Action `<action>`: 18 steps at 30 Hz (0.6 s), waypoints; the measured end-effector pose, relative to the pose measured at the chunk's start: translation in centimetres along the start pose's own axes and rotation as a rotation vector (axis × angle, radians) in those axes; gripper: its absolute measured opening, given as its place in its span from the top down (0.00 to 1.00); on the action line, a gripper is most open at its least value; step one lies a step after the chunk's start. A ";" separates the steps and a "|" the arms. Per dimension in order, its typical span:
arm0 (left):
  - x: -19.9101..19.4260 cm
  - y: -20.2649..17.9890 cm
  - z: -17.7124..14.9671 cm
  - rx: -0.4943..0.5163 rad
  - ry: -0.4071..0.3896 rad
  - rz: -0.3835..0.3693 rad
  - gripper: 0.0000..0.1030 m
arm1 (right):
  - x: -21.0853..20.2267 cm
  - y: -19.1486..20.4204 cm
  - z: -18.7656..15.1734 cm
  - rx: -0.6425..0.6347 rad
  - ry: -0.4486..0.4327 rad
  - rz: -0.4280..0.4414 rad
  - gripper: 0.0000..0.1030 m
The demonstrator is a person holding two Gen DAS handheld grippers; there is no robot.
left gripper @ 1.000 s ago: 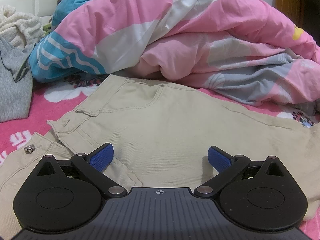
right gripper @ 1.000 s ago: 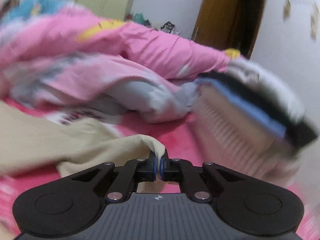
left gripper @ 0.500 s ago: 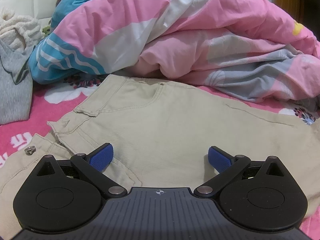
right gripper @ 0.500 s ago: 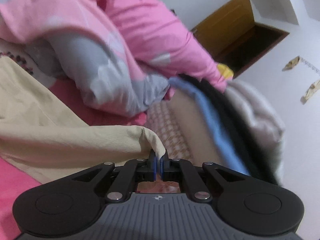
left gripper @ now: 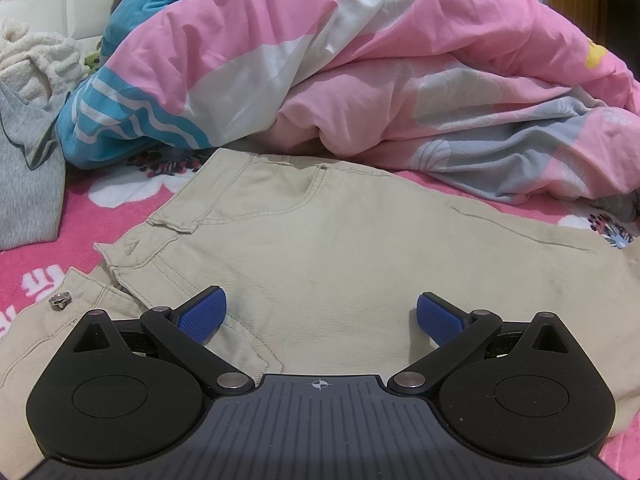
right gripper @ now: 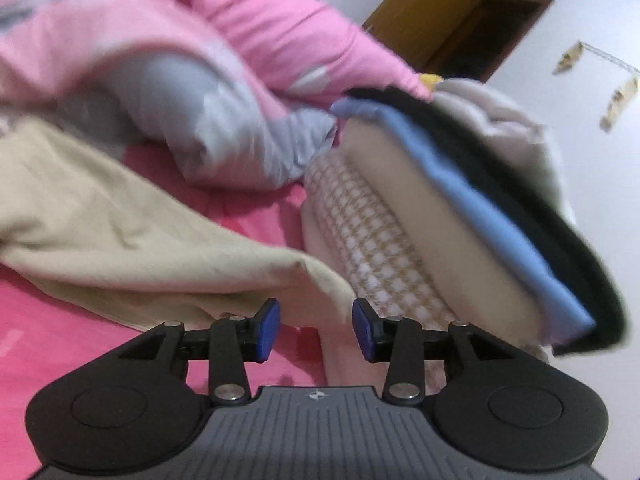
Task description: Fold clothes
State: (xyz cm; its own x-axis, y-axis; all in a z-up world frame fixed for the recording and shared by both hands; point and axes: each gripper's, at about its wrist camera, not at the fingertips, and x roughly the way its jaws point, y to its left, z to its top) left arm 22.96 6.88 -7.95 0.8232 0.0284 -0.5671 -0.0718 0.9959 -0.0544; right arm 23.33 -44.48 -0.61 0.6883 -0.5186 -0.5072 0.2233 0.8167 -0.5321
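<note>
Right gripper letting go of beige trousers
Its jaws have just been opening, half-spread; the hem is lying at eleven o'clock, pads not pressing it. Left gripper is gaping wide over the trousers, holding nothing.

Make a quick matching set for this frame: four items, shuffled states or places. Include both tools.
Items:
1. left tool
2. right tool
3. trousers
4. folded stack

States or places:
A. tilted pile to the right of the trouser leg end
B. wide open, over the trouser seat
C. partly open, having just let go of the leg end
D. spread flat on the pink sheet

Pairs: 1-B, 2-C, 3-D, 4-A
</note>
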 end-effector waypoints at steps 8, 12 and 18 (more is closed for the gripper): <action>-0.1 0.1 0.0 -0.007 -0.001 -0.004 0.01 | -6.9 4.0 0.4 0.050 -0.009 0.527 0.59; -0.1 0.2 0.1 -0.011 -0.002 -0.008 0.01 | -9.4 11.5 0.6 -0.136 0.017 0.757 0.64; -0.1 0.1 0.1 -0.013 0.001 -0.008 0.01 | -8.4 18.0 3.5 -0.204 0.038 0.832 0.70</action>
State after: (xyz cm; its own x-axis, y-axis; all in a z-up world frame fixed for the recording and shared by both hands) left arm 22.92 7.03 -7.77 0.8234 0.0200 -0.5672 -0.0725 0.9949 -0.0702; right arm 23.97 -24.58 -3.55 0.5486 0.2184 -0.8071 -0.4751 0.8757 -0.0860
